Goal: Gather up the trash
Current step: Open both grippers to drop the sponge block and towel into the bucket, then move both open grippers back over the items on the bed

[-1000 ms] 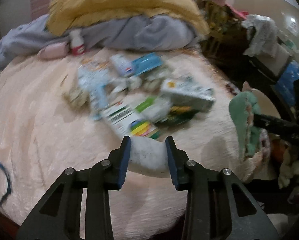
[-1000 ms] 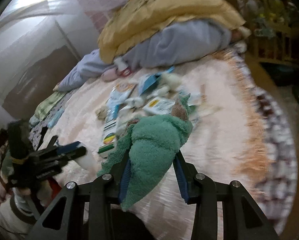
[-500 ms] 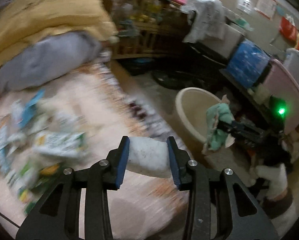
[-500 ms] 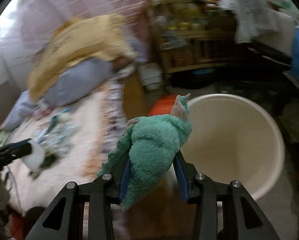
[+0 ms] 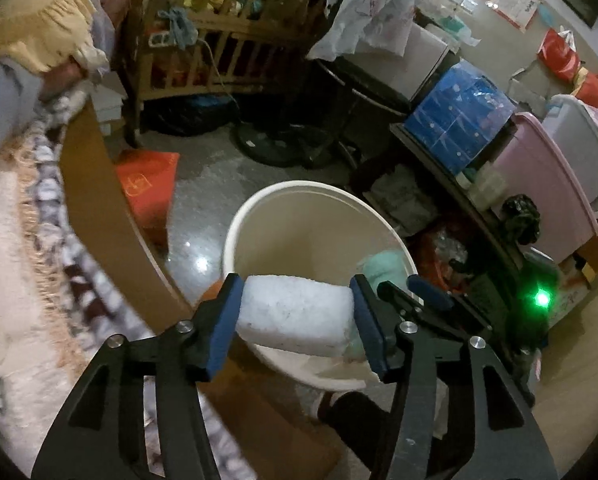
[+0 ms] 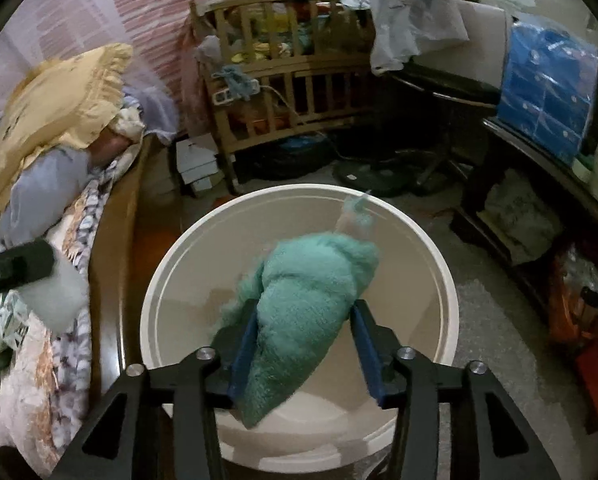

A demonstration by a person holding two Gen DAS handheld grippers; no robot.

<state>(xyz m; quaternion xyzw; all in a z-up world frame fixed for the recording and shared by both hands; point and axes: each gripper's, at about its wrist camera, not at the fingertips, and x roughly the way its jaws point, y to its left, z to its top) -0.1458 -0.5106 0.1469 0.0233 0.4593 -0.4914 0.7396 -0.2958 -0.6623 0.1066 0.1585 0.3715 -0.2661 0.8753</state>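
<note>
My left gripper (image 5: pixel 295 322) is shut on a white foam block (image 5: pixel 295 318) and holds it over the near rim of a cream plastic bucket (image 5: pixel 235 240) on the floor. My right gripper (image 6: pixel 305 344) is above the same bucket (image 6: pixel 167 276). Its jaws stand wider than before, and the green fuzzy cloth (image 6: pixel 303 304) between them looks blurred, loose on its right side. In the left wrist view the right gripper (image 5: pixel 403 286) shows beside the green cloth (image 5: pixel 383 262) inside the bucket. The left gripper and foam (image 6: pixel 55 292) show at the left of the right wrist view.
The bed (image 6: pixel 39 360) with its wooden side rail (image 5: pixel 99 208) lies to the left, with trash wrappers (image 6: pixel 3 320) on it. A wooden crib (image 6: pixel 283 80), a fan base (image 5: pixel 283 144), a red bag (image 5: pixel 147 184) and a shelf with boxes (image 5: pixel 459 120) surround the bucket.
Both grippers swung from the bed to over the bucket. The right gripper's jaws have widened and the green cloth is slipping down into the bucket. The left still grips the foam.
</note>
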